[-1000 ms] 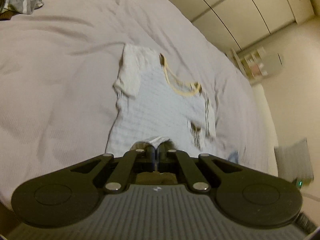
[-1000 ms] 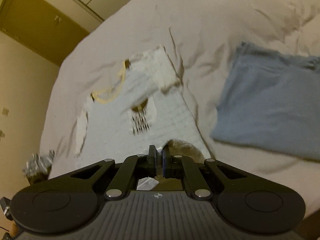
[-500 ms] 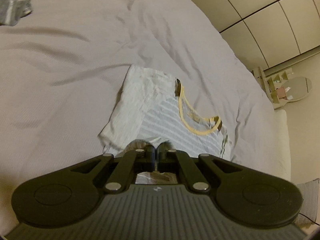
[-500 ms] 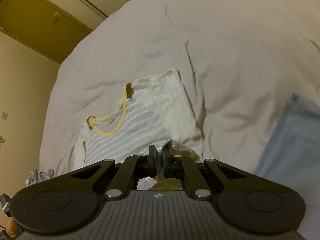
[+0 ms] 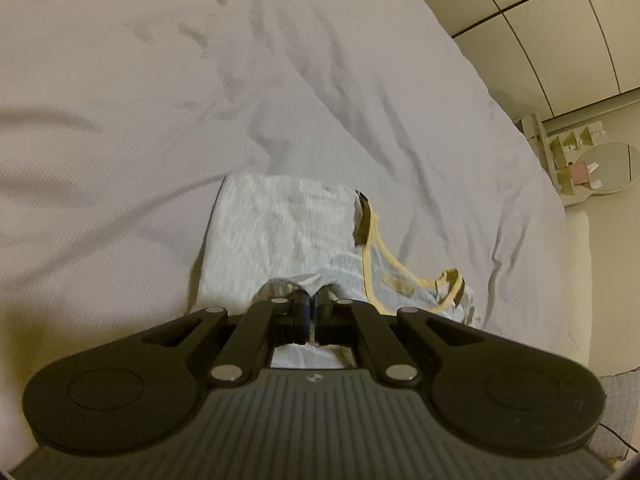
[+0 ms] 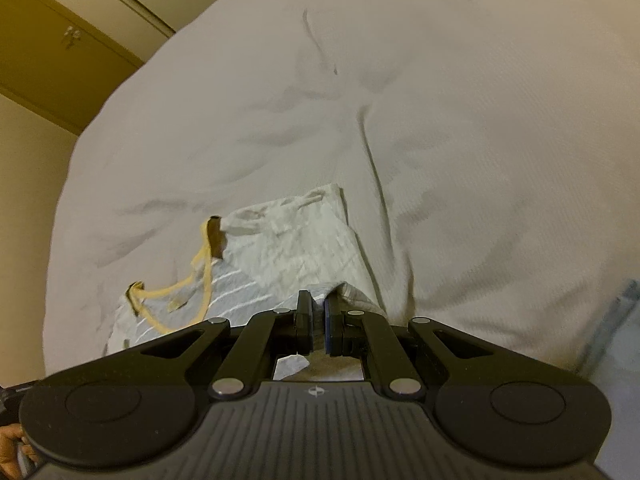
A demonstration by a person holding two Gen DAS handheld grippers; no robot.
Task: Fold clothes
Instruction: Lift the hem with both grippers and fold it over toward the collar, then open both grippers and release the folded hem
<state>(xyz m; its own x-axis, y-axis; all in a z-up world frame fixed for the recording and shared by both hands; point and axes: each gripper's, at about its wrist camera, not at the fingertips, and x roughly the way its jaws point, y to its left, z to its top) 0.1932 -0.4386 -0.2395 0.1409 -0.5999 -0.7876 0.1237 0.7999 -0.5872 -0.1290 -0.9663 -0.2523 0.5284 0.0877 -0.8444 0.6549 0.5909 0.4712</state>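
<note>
While both claws pinch it, shirt point(image 5: 280, 224) lies folded.

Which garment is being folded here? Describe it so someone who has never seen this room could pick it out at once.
Start from the big pale bed cover that fills both views. On it, just ahead of the left tool and right tool, lies a small white shirt with faint stripes, both tools shut on its near edge. Its yellow neck trim sets it apart from the plain blue cloth at the right view's edge.
</note>
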